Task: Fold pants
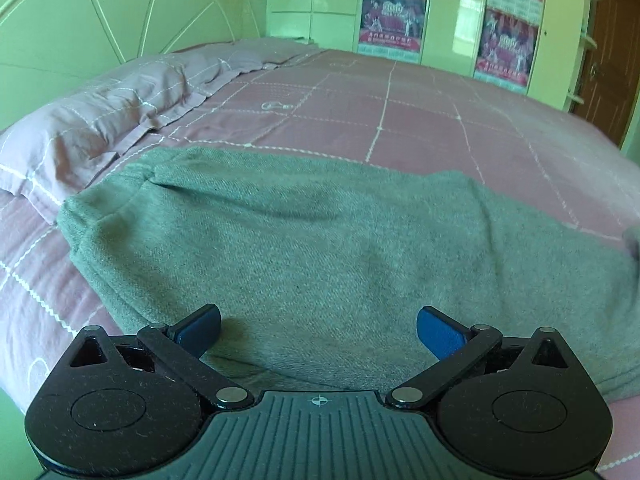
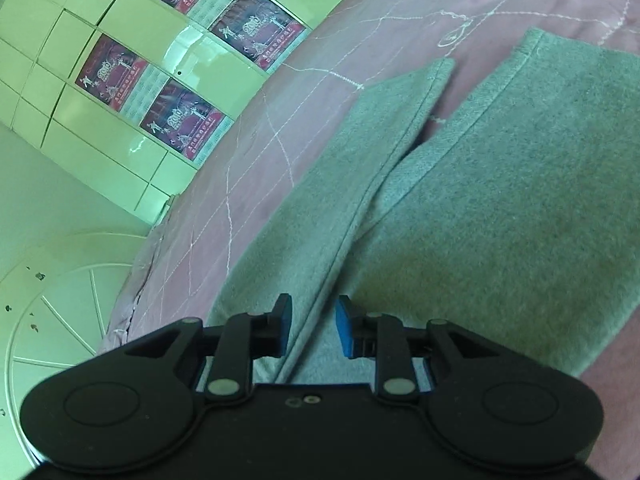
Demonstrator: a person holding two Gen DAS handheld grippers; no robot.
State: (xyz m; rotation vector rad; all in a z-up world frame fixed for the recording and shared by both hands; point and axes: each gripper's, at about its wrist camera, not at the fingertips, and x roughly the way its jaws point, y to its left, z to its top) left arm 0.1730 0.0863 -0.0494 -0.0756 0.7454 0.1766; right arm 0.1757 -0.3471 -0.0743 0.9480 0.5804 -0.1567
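We take the pink quilted bed cover (image 1: 400, 120) as our landmark: the grey-green soft knit pants (image 1: 320, 248) lie flat on it, toward its near edge, with the lilac pillow (image 1: 92, 128) off to their left by the pale headboard (image 1: 80, 20).

Starting at the left, our left gripper (image 1: 319, 330) hovers low over the pants' near edge, its blue-padded jaws spread wide and holding nothing. The gathered end of the garment sits at the far left, nearest the pillow.

Moving right, the two legs lie side by side on the cover, parting into a narrow wedge of pink near the hems. Our right gripper (image 2: 314, 326) straddles the raised seam edge (image 2: 360, 208) where one leg overlaps the other; its jaws are partly closed but not pinching, a gap showing on each side of the seam.

We judge the cloth light, limp and thick-napped: it should not slip between pads, but it will sag and crease wherever unsupported. We would take hold at doubled edges, the seam here and the gathered end at left, and lift both together so the legs stay aligned.
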